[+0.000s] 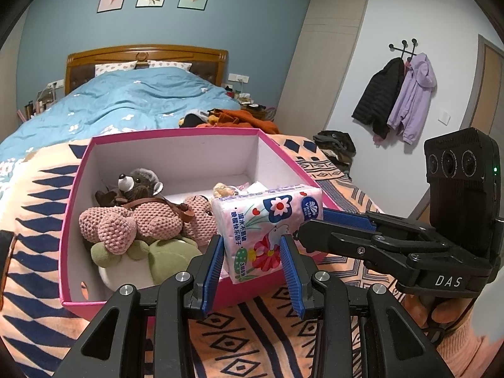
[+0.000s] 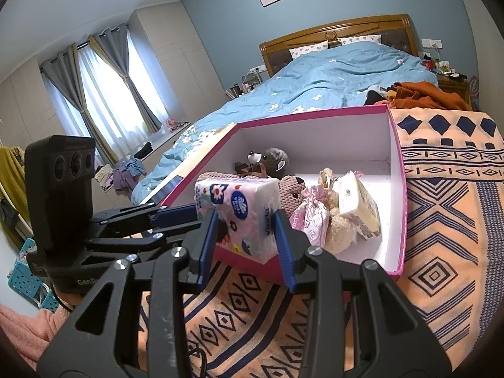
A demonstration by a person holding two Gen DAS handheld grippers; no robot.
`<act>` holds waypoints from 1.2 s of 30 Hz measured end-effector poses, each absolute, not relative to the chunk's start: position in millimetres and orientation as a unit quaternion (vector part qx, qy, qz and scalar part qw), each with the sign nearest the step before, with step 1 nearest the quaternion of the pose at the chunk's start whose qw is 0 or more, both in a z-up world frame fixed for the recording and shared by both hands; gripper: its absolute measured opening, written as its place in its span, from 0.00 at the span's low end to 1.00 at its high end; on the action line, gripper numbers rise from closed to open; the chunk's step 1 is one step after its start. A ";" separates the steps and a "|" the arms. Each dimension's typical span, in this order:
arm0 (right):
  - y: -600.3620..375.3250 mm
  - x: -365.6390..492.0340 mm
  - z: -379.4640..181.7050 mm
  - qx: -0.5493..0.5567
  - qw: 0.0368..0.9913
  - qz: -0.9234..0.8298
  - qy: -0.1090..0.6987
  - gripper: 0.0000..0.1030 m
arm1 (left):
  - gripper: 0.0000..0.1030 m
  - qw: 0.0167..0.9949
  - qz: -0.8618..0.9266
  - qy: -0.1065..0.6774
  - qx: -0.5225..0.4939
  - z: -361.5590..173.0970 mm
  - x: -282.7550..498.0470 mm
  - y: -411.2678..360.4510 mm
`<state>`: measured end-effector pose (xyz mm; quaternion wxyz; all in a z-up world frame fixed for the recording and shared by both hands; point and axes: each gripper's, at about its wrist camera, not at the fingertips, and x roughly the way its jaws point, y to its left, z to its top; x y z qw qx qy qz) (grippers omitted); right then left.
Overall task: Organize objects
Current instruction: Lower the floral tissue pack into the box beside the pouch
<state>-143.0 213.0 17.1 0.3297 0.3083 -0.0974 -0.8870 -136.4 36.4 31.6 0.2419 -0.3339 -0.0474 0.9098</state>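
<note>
Low centre in the left wrist view, the left gripper pinches a tissue pack between its blue pads. The right gripper clamps the same pack from the other side. The pack is pink and flower-printed, held over the near rim of the pink box. Stuffed toys fill the box's left half; the white floor toward its upper right is bare.
</note>
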 end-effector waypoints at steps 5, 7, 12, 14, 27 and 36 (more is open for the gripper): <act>214.1 -147.0 15.0 0.311 0.329 -0.886 -0.099 0.38 | 0.36 0.241 0.909 -0.049 -0.336 30.2 -138.3 35.3; 214.3 -147.5 14.9 0.311 0.329 -0.886 -0.100 0.38 | 0.36 0.241 0.909 -0.049 -0.337 30.4 -138.6 35.2; 213.8 -147.8 14.8 0.311 0.329 -0.886 -0.100 0.38 | 0.36 0.240 0.909 -0.050 -0.337 30.2 -139.1 35.4; 213.8 -147.7 14.8 0.311 0.329 -0.886 -0.100 0.38 | 0.36 0.240 0.909 -0.050 -0.338 29.8 -139.8 35.1; 209.2 -157.7 10.0 0.323 0.328 -0.882 -0.106 0.38 | 0.36 0.235 0.905 -0.062 -0.350 23.5 -150.5 31.7; 206.5 -165.4 5.4 0.331 0.325 -0.879 -0.109 0.38 | 0.36 0.229 0.902 -0.066 -0.359 19.0 -156.3 32.7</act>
